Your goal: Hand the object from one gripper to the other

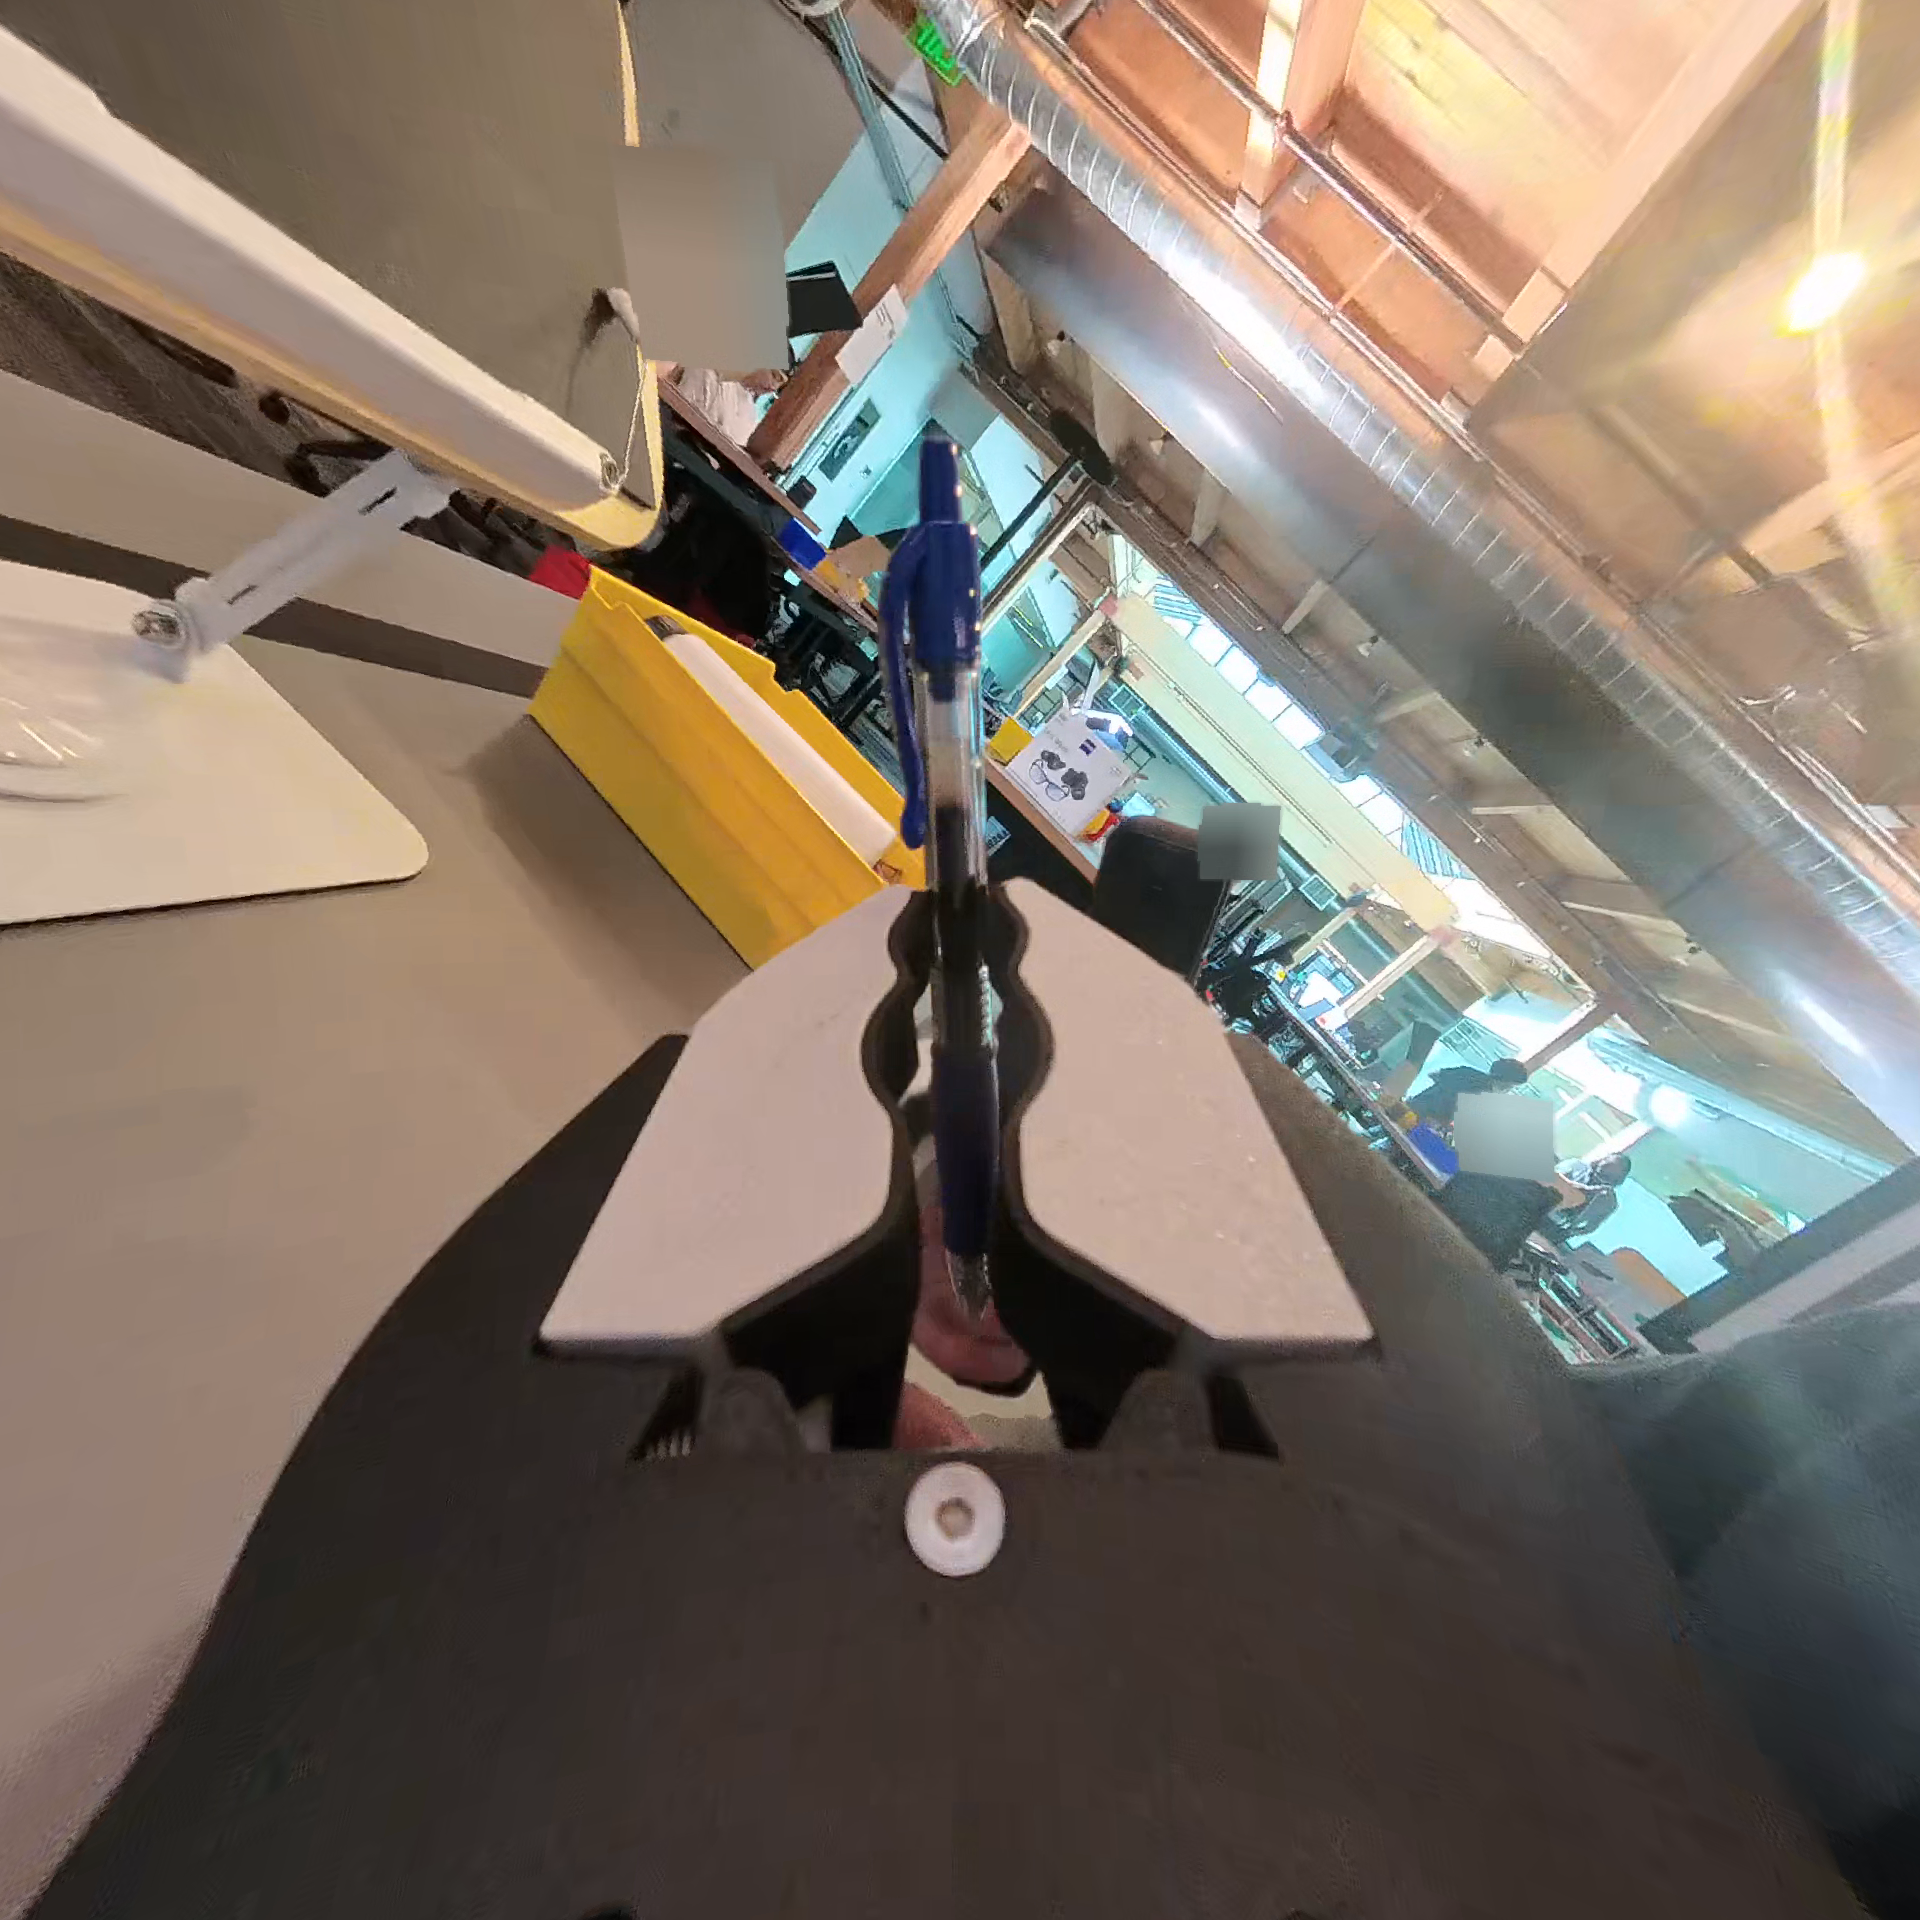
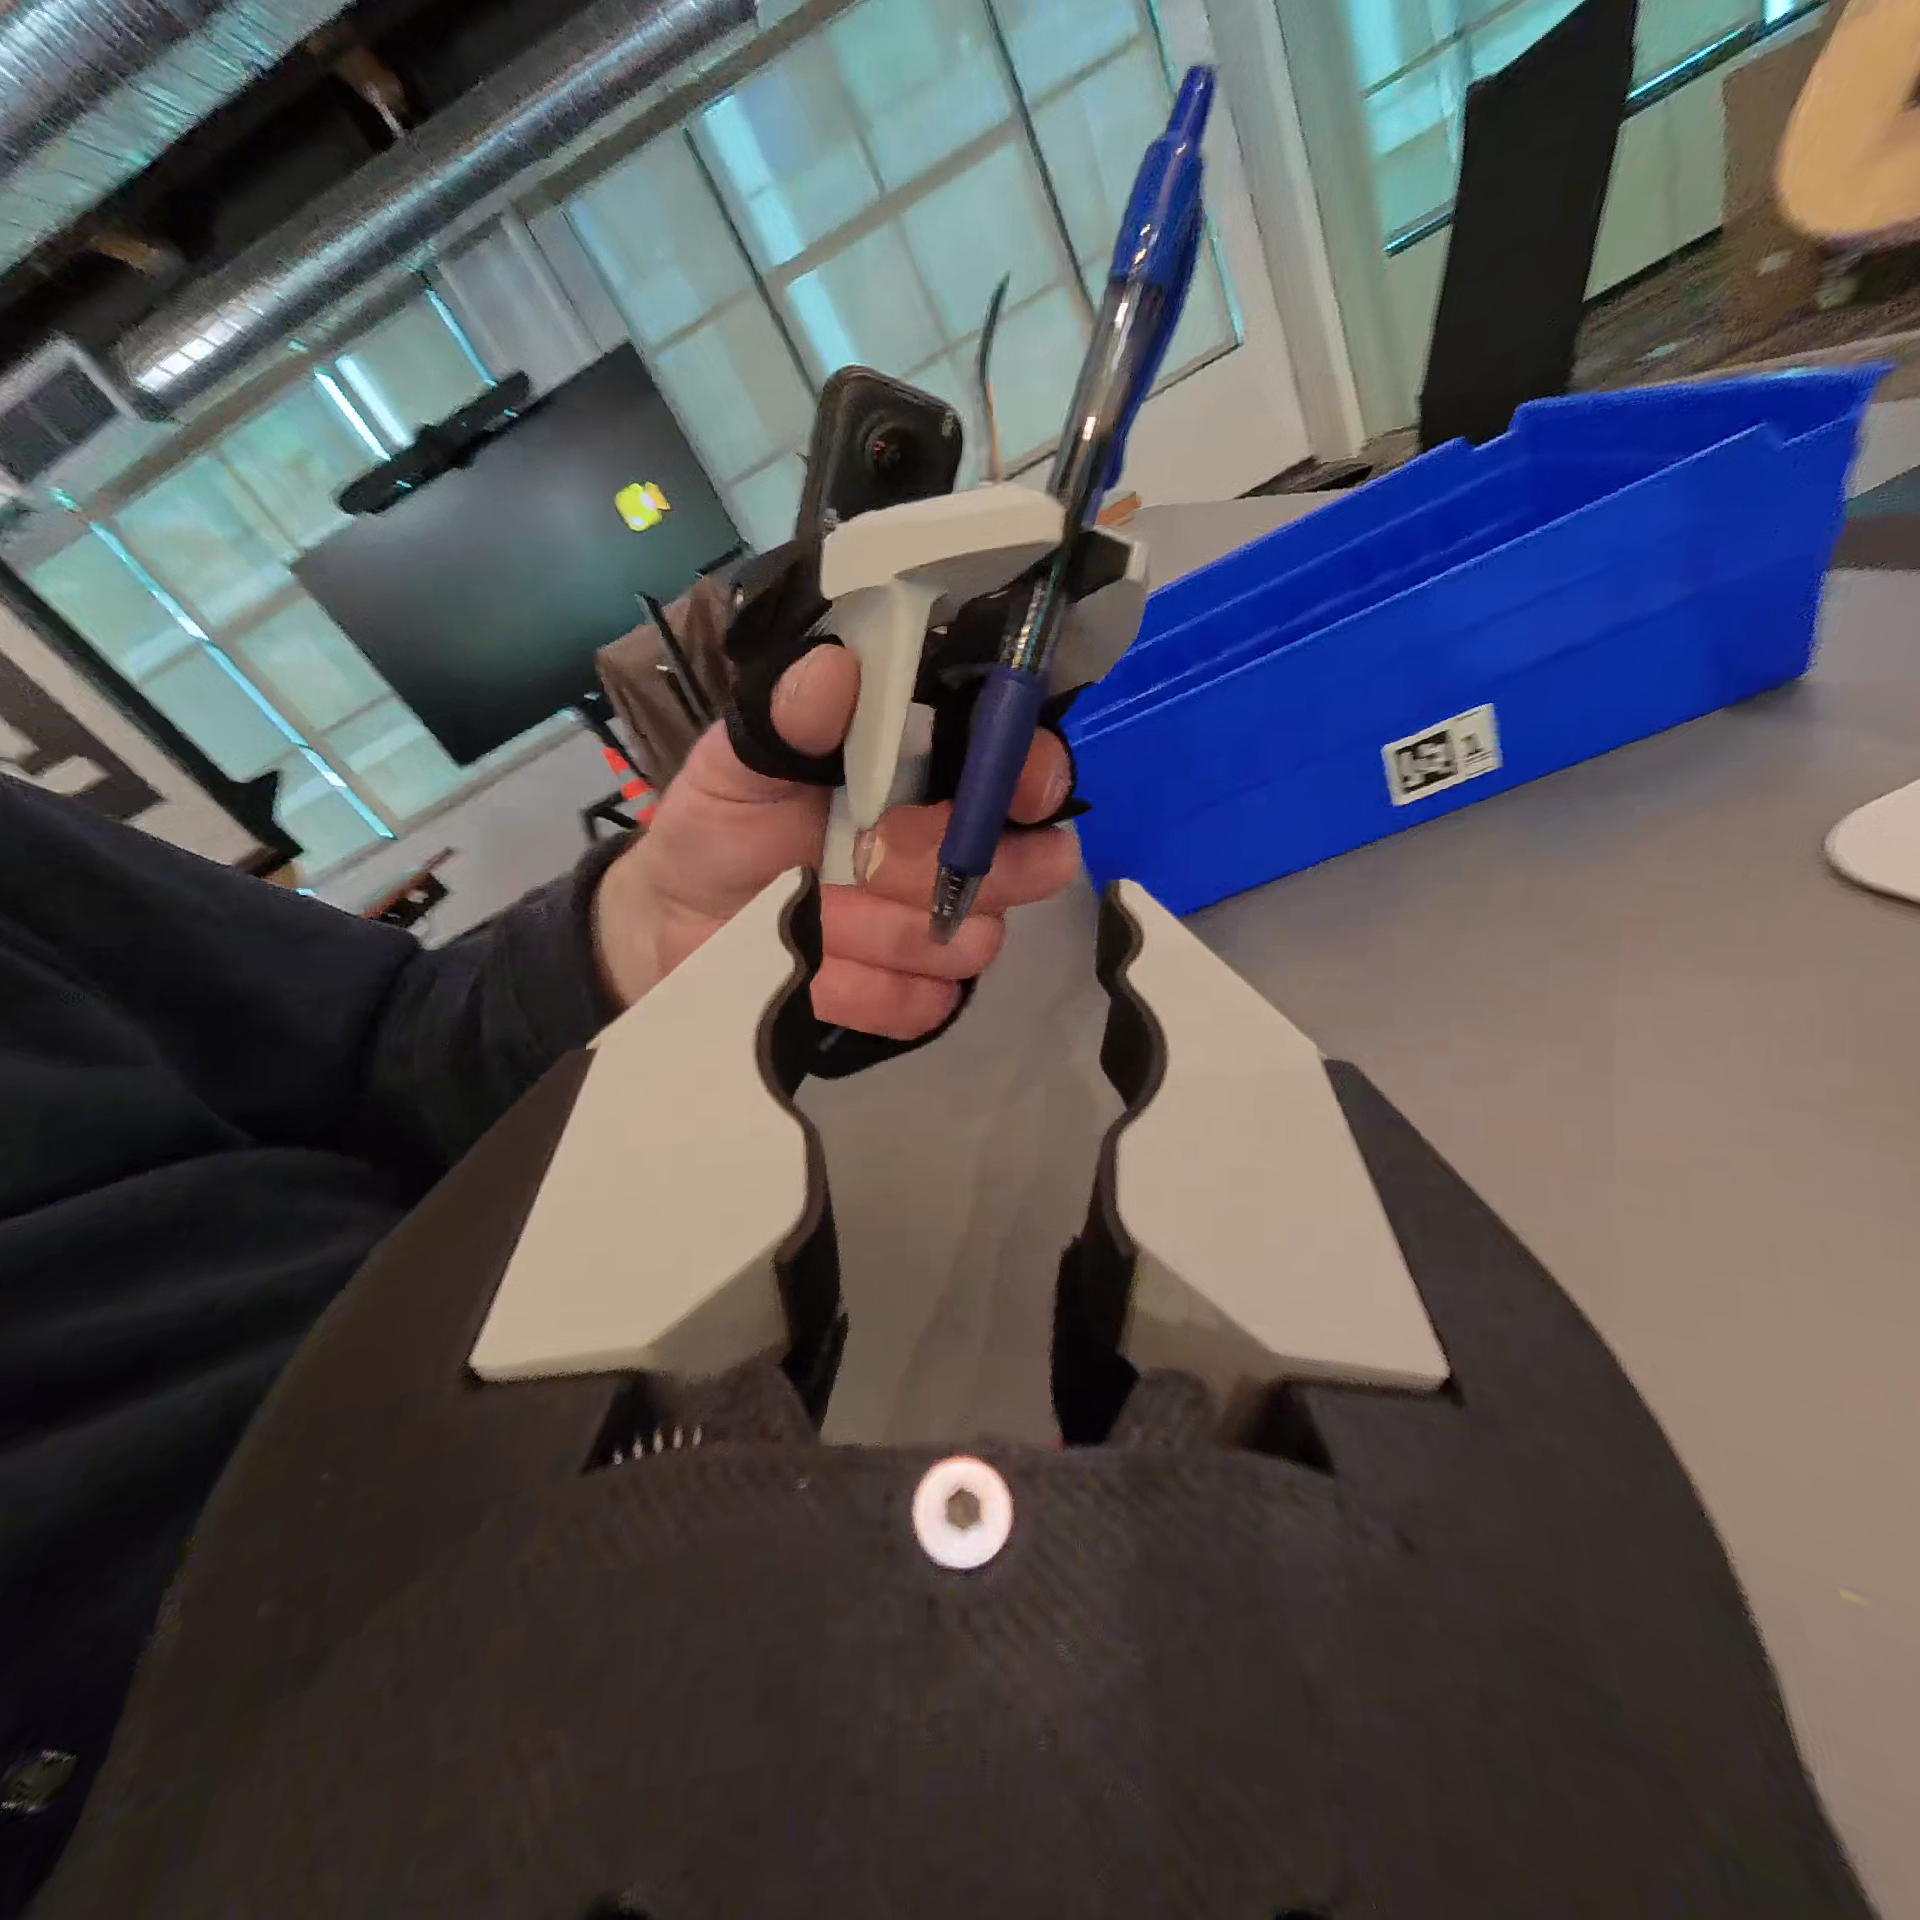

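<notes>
A blue click pen (image 1: pixel 948 790) with a clear barrel is clamped between the fingers of my left gripper (image 1: pixel 956 914). Its clip end sticks out ahead and its tip points back toward the camera. In the right wrist view the same pen (image 2: pixel 1081 488) stands nearly upright in the left gripper (image 2: pixel 1060 551), which a hand (image 2: pixel 831 831) holds up above the grey table (image 2: pixel 1558 1143). My right gripper (image 2: pixel 956 914) is open and empty. Its fingertips sit just below the pen's tip and either side of the hand, apart from the pen.
A blue bin (image 2: pixel 1507 644) lies on the table right of the held pen. A yellow bin (image 1: pixel 717 769) with a white roll in it sits on the table in the left wrist view, beside a white lamp base (image 1: pixel 208 810) and arm (image 1: pixel 291 312). A dark screen (image 2: pixel 520 561) stands behind. One gripper's finger ends stand about 6 cm off the other's.
</notes>
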The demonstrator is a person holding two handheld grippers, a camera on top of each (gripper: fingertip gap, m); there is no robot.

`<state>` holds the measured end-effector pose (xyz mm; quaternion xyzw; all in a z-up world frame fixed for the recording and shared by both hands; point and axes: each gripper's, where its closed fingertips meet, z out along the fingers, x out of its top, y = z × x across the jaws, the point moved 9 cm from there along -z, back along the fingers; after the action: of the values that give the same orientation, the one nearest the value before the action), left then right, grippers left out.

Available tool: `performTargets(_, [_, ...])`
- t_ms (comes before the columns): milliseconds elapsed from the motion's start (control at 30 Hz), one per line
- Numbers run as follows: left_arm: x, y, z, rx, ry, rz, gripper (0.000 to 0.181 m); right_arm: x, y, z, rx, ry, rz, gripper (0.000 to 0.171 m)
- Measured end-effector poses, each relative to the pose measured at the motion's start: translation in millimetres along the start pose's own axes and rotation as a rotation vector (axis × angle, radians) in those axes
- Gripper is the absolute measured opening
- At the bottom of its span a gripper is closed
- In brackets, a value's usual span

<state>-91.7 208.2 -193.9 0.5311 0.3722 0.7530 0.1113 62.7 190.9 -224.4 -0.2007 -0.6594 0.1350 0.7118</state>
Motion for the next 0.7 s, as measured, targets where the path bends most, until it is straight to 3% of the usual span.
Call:
performTargets(133, [-4, 2, 3, -0.03, 0.001, 0.02, 0.01, -2, 3, 5, 0.123, 0.067, 0.169, 0.034])
performTargets(233, [-5, 5, 5, -0.067, -0.01, 0.031, 0.01, -5, 4, 7, 0.169, 0.086, 0.213, 0.009])
performTargets(567, [-4, 5, 1, -0.053, -0.019, 0.184, 0.013, -2, 5, -2, 0.096, 0.085, 0.169, 0.007])
performTargets(700, [0, 13, -5, 0.108, -0.049, 0.469, 0.036, 5, 6, -12, 0.057, 0.11, 0.178, 0.007])
